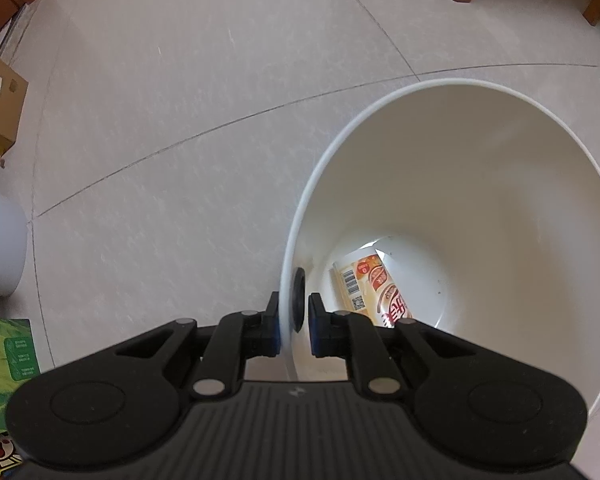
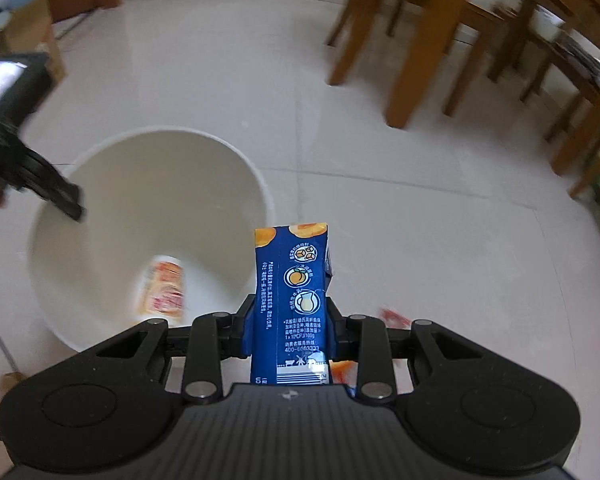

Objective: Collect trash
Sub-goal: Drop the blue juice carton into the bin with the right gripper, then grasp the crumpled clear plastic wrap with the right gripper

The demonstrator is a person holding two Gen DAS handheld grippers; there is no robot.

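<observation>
- Now, right gripper [image 2: 290, 322] clamped on a blue carton [image 2: 290, 292], pads pressing its two narrow sides low on the body.
- Carton upright in the grip, long axis running straight away from the wrist camera, top end farthest out.
- White bin [image 2: 260, 184] ahead and to the left of that carton, in the right wrist view; mouth open, rim just beside the carton's left edge as pictured.
- Carton apparently not yet over the opening: most of it seen against floor [image 2: 380, 220], only its left edge against the bin wall.
- Likely next need, as a judgement: a carry leftward, to bring the carton's length over the mouth before any release.
- Left gripper [image 1: 294, 324] nearly closed and pinching the bin's rim [image 1: 286, 280], one finger outside the wall, the other inside, pointing down at the floor.
- Same left gripper seen in the right wrist view [image 2: 70, 202] as a dark blurred shape on the far left rim, so clear of the carton's likely path.
- Already at the bottom of the bin: an orange and white carton [image 1: 370, 288], lying on its side.
- Right hand the nearer one to the job; left only steadying the bin.
- Small red scrap [image 2: 394, 316] on the floor just right of the right gripper, too blurred to identify, possibly more trash.
</observation>
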